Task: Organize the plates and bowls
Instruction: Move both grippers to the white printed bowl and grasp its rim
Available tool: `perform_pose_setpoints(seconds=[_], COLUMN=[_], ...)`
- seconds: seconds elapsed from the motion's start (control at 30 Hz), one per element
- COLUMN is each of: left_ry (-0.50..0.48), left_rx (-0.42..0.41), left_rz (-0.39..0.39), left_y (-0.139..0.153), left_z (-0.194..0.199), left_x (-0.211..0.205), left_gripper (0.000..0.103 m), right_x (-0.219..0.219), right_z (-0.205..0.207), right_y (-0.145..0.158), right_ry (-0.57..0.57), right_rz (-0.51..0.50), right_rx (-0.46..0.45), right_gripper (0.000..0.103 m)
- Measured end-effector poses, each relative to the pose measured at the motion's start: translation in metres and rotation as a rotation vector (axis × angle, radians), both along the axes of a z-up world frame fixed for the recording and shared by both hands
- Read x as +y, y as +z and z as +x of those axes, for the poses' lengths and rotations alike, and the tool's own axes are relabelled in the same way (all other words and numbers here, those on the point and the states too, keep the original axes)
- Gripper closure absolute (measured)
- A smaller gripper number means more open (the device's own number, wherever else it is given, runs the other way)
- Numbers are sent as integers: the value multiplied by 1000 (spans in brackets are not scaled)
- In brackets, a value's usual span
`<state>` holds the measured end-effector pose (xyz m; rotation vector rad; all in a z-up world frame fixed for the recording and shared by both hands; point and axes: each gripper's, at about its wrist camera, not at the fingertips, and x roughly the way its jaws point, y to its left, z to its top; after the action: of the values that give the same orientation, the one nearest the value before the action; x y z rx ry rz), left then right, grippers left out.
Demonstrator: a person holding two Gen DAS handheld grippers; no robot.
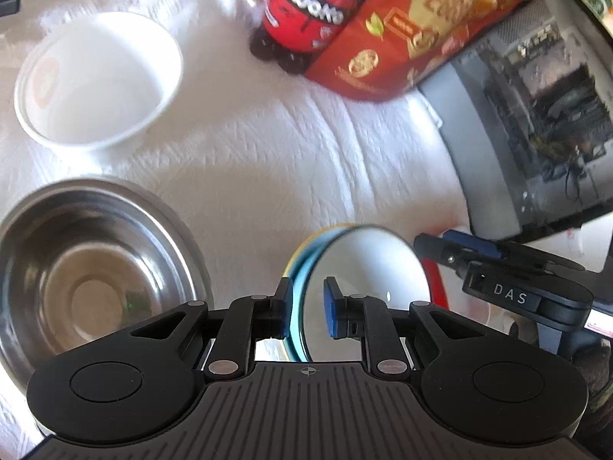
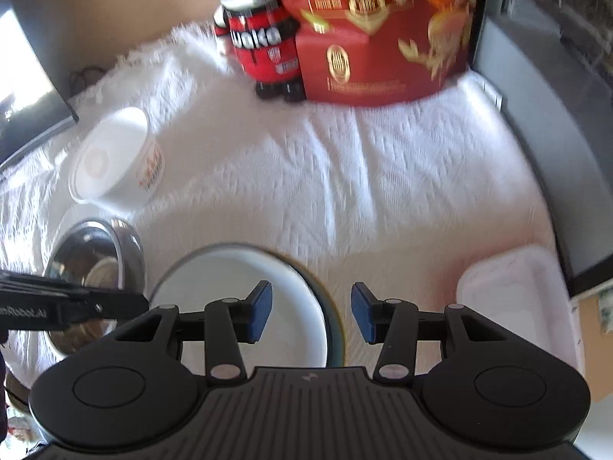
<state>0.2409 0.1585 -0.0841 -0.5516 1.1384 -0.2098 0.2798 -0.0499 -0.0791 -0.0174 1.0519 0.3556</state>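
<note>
- The left gripper (image 1: 307,306) pinches the rim of a blue-edged bowl (image 1: 367,264), one blue pad outside the wall and the other inside against the white interior; the bowl hangs tilted, its mouth turned toward three o'clock in the left wrist view.
- The right gripper (image 2: 311,312) stands spread with nothing between its pads; in its own view the same bowl (image 2: 245,306) lies behind its left finger, from about nine to twelve o'clock of the fingertips, and the white cloth (image 2: 345,176) shows through the gap.
- Only the left wrist view shows the grip itself; the right wrist view shows just a black part of the left tool (image 2: 69,308) reaching in at nine o'clock.
- Only the right wrist view shows a pale rectangular tray (image 2: 525,299) at three o'clock on the cloth.
- The left wrist view alone shows the right tool's body (image 1: 509,291) at three o'clock and a grey machine (image 1: 536,107) at two o'clock.
- A steel bowl (image 1: 92,280) sits at nine o'clock of the left tongs, a white bowl (image 1: 99,80) beyond it at ten o'clock.
- At twelve o'clock stand a panda figure (image 2: 253,23) and, touching it, a red box (image 2: 383,38).
</note>
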Motion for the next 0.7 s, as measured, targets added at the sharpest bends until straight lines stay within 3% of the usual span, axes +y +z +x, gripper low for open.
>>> perform_pose_setpoints(seconds=[0.1,0.17,0.3,0.37,0.53,0.7], left_ry=[54,111,279,367,539,568], left_rx=[-33,-55,-114,-148,-185,-145], left_rz=[-9,-9,18,52,98,134], left_y=[5,9,19,25,32,27], left_z=[-1,-1,-6,-10,-12,5], left_x=[19,37,83,107,161,194], left_gripper=[84,84,84,84,84,84], right_x=[13,23,50,66,104,148], right_z=[3,7,19,30,57,60], right_y=[14,25,44,48,46,41], right_ry=[16,19,38,66,125,223], right_rz=[-18,-4,22,31,51,-34], right_rx=[-97,-162,-284,-287,-194,-186], right_gripper=[53,39,31,31,31,31])
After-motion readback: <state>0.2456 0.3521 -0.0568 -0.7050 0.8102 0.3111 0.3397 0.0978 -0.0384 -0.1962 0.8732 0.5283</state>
